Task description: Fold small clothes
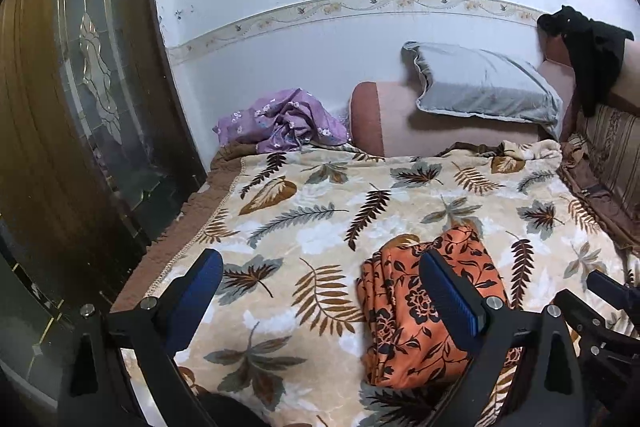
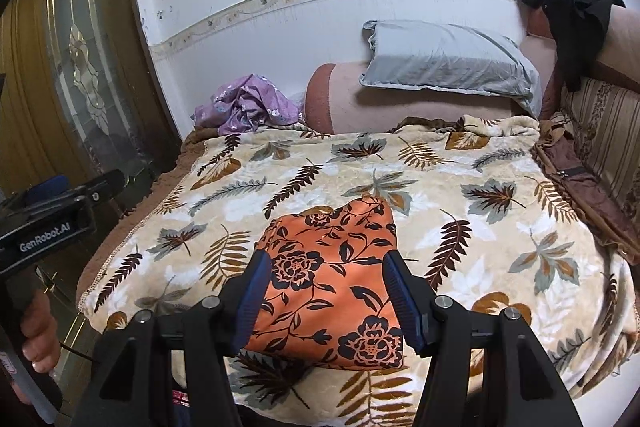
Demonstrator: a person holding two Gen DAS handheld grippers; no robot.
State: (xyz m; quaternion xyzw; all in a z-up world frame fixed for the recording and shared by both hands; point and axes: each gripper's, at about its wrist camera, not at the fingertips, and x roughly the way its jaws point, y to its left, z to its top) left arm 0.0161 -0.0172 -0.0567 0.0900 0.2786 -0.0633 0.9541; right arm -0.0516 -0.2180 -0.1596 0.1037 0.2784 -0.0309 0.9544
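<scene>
An orange garment with black flowers (image 2: pixel 332 247) lies folded flat on the leaf-print blanket (image 2: pixel 480 227) near the bed's front edge. My right gripper (image 2: pixel 328 301) hovers just over its near half, open, with a blue pad on each side and the cloth showing between them. The pads do not pinch it. In the left wrist view the same garment (image 1: pixel 400 327) sits under the right-hand finger of my left gripper (image 1: pixel 326 293). That gripper is wide open over bare blanket, with nothing in it. A hand (image 2: pixel 36 327) holds the left gripper's handle at the left edge.
A crumpled purple floral cloth (image 1: pixel 280 123) lies at the bed's far left corner. A grey pillow (image 1: pixel 480 87) leans on a pink bolster, and a black garment (image 1: pixel 588 47) hangs at the far right. A wooden door with glass (image 1: pixel 92 67) stands close on the left.
</scene>
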